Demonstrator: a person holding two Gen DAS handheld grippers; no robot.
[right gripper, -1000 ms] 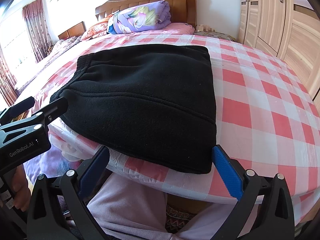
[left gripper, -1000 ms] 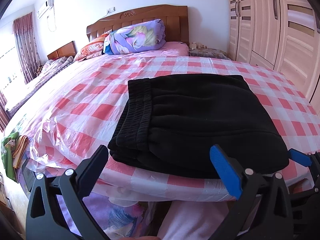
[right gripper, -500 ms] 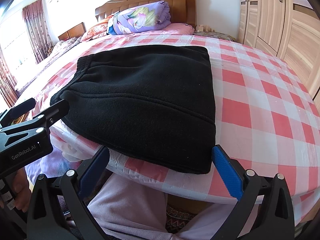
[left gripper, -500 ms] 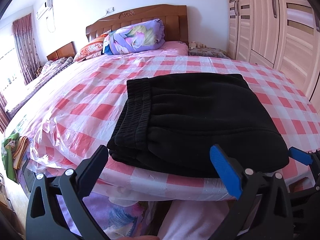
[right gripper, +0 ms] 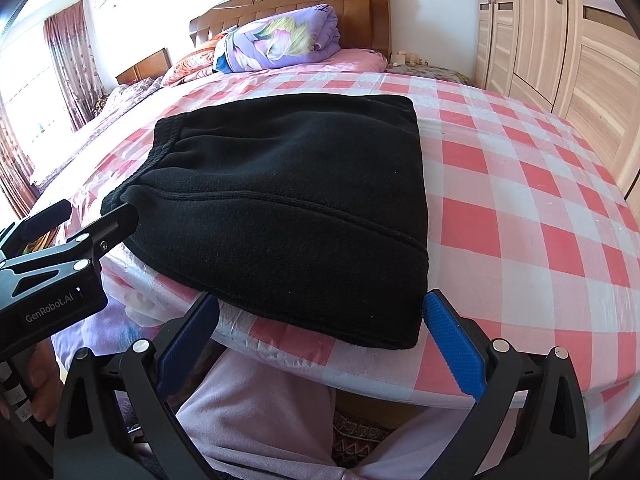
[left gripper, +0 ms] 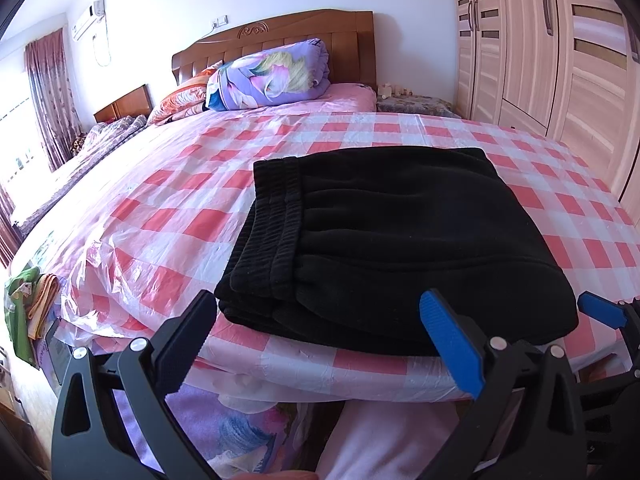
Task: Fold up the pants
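The black pants point(left gripper: 400, 240) lie folded into a thick rectangle at the near edge of the bed, waistband to the left. They also show in the right wrist view point(right gripper: 288, 208). My left gripper point(left gripper: 320, 336) is open and empty, held just in front of the fold's near edge. My right gripper point(right gripper: 320, 332) is open and empty, also just in front of the near edge. The left gripper shows at the left of the right wrist view point(right gripper: 84, 220).
The bed carries a pink and white checked plastic cover point(left gripper: 168, 216). A rolled purple quilt point(left gripper: 272, 76) and pillows lie by the wooden headboard. A wardrobe point(left gripper: 560, 52) stands on the right. My legs are under the bed edge.
Almost nothing has changed. Both grippers stay open in front of the folded pants, with only a slight drift of the views.
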